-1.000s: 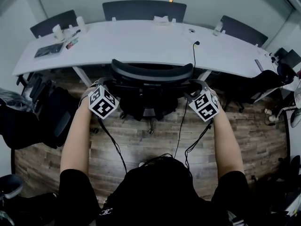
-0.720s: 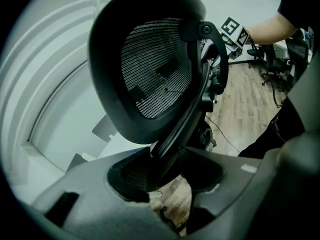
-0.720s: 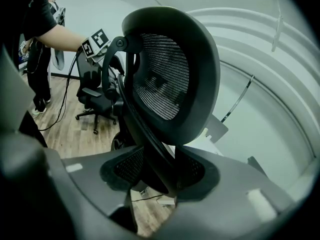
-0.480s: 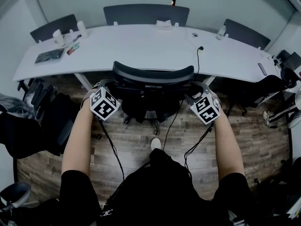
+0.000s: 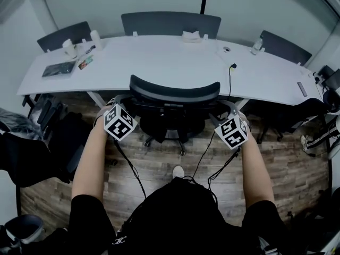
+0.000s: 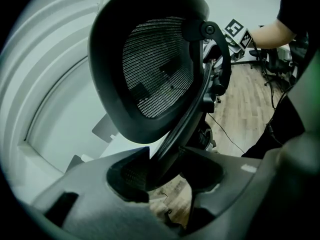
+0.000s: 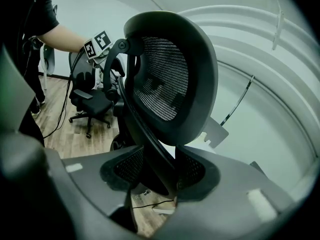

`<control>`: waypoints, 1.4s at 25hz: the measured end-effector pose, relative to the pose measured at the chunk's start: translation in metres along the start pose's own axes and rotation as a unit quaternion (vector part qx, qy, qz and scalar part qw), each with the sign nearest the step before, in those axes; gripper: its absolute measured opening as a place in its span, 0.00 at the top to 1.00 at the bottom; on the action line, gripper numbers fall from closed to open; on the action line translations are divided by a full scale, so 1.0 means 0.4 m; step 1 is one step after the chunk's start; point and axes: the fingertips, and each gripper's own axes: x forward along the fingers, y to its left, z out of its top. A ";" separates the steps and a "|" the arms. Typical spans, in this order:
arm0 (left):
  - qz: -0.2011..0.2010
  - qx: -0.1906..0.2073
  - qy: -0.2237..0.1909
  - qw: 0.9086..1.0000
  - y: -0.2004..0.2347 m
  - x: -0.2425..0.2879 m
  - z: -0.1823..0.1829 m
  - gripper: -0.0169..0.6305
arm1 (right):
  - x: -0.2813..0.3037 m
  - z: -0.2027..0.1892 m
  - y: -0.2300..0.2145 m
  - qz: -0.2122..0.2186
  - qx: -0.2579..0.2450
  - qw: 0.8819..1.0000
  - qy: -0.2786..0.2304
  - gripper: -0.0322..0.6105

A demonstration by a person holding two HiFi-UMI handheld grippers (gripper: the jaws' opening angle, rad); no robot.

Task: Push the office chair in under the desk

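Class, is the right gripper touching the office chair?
Touching. The right gripper view shows the right gripper with its jaws closed on the back strut of the office chair, pressing it from both sides.

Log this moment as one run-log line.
step: push office chair | left tongs: clamped on its back frame | right tongs: clamped on same frame | backrest: at desk near edge

An office meeting room: long white desk (image 5: 159, 57) with dark chairs (image 5: 170, 23) lined behind it
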 end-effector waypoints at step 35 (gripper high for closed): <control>0.019 -0.021 0.008 1.000 0.196 0.172 0.032 0.69 | 0.213 0.055 -0.165 0.001 -0.008 1.000 -0.022 0.64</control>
